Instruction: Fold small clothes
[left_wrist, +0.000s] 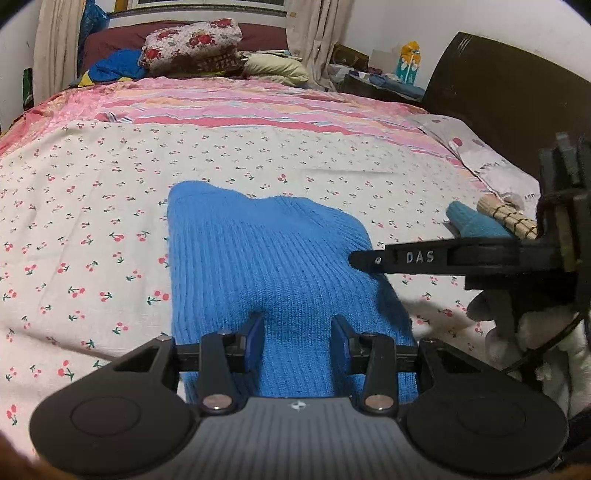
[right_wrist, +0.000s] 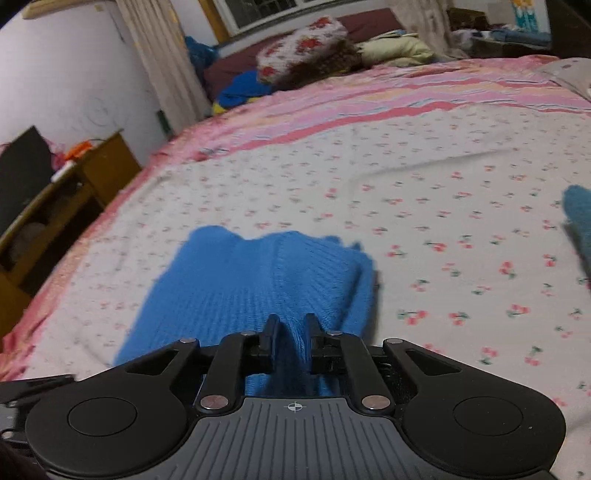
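A bright blue ribbed knit garment (left_wrist: 266, 251) lies on the cherry-print bed sheet (left_wrist: 92, 221), its near end raised toward both grippers. My left gripper (left_wrist: 297, 332) straddles the near end. The knit fills the gap between its blue pads and touches both, so it is shut on the cloth. From the right, my right gripper (left_wrist: 354, 258) reaches the garment's right edge. In the right wrist view the right gripper (right_wrist: 293, 332) is shut on a narrow ridge of the blue knit (right_wrist: 240, 273). That view is blurred.
A teal knit piece (left_wrist: 472, 221) and a beige striped roll (left_wrist: 506, 218) lie on the sheet at the right, near the dark headboard (left_wrist: 498, 92). Folded bedding (left_wrist: 192, 44) is piled at the far end. A wooden cabinet (right_wrist: 74, 184) stands left of the bed. A hand (left_wrist: 495, 325) holds the right gripper.
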